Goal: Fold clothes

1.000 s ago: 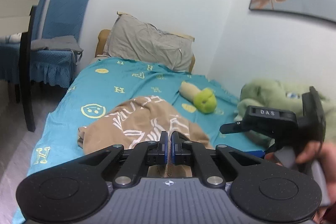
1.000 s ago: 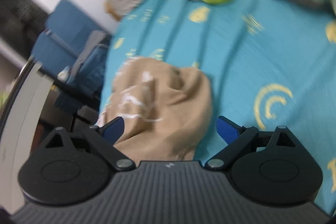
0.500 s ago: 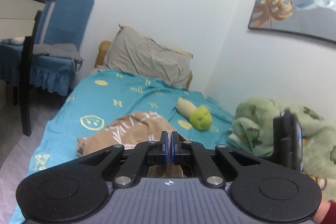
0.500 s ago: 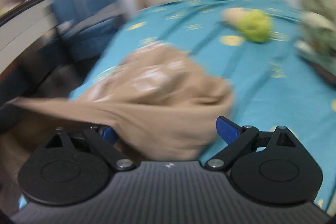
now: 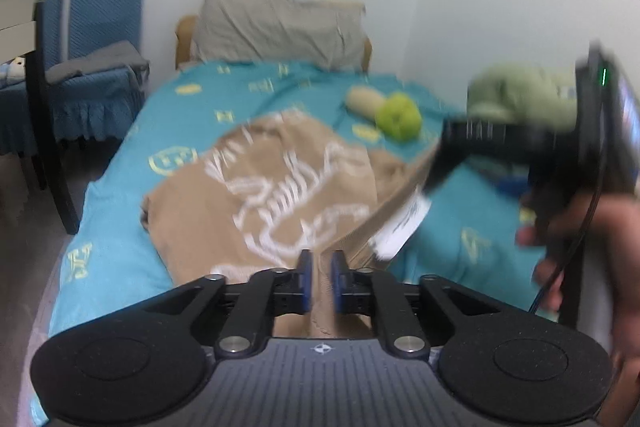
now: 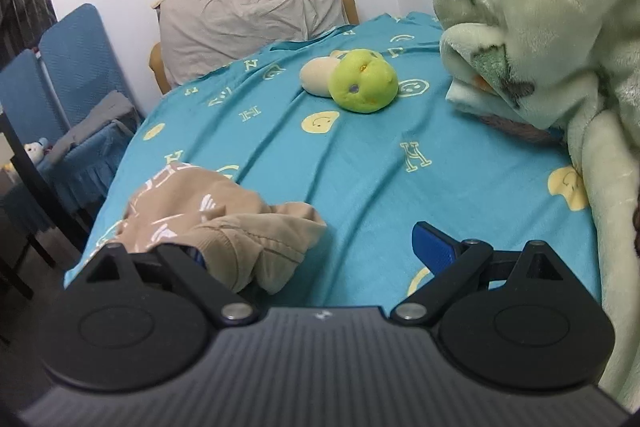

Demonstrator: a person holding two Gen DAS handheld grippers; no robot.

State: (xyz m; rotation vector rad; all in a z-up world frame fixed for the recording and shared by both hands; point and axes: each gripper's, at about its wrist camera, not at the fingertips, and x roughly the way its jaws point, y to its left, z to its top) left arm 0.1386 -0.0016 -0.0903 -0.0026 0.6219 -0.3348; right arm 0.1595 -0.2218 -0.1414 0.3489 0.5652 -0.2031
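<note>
While the tan garment is pinched in the left gripper, the right gripper is spread wide, holding nothing. If only that bunched edge is lifted, the cloth could be dragged crooked.

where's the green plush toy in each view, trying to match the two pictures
Left wrist: green plush toy right of centre, beyond the tan garment.
Right wrist: the toy sits upper centre on the teal sheet.
Shared landmark: grey pillow at the bed's head.
</note>
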